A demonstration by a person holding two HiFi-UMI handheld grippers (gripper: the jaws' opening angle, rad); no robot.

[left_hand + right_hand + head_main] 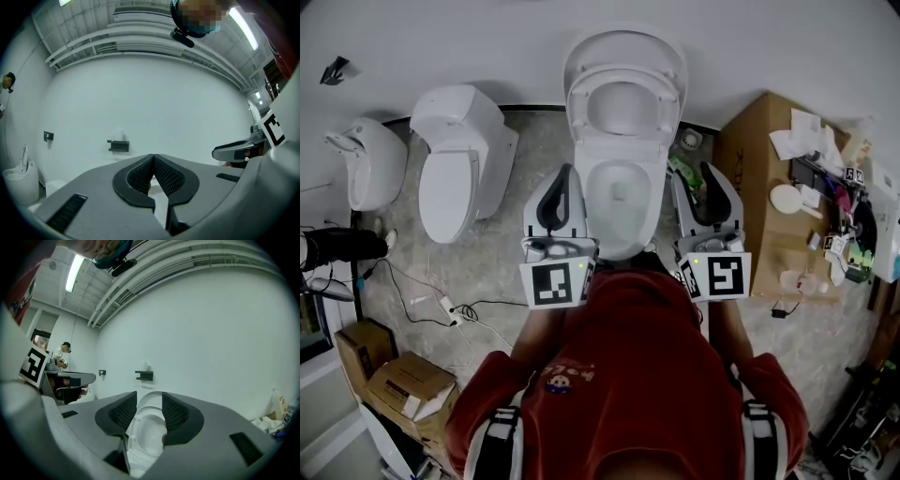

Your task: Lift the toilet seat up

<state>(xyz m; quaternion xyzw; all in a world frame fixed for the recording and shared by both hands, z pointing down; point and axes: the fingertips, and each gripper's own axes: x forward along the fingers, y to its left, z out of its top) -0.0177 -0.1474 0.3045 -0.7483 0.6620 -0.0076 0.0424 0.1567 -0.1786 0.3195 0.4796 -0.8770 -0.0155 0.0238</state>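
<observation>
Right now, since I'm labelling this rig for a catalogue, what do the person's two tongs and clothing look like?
Both the left tongs and right tongs have grey moulded bodies with black ribbed pads. Each carries a white cube with black square markers. The person wears a red top.

Cool, even light from ceiling tubes (74, 273) fills the room and washes the white wall (211, 343). Both gripper views bow heavily inside dark circular rims, with the right tongs (149, 397) soft up close. The head view is sharp, its shadows faint and its corners dimmer.
</observation>
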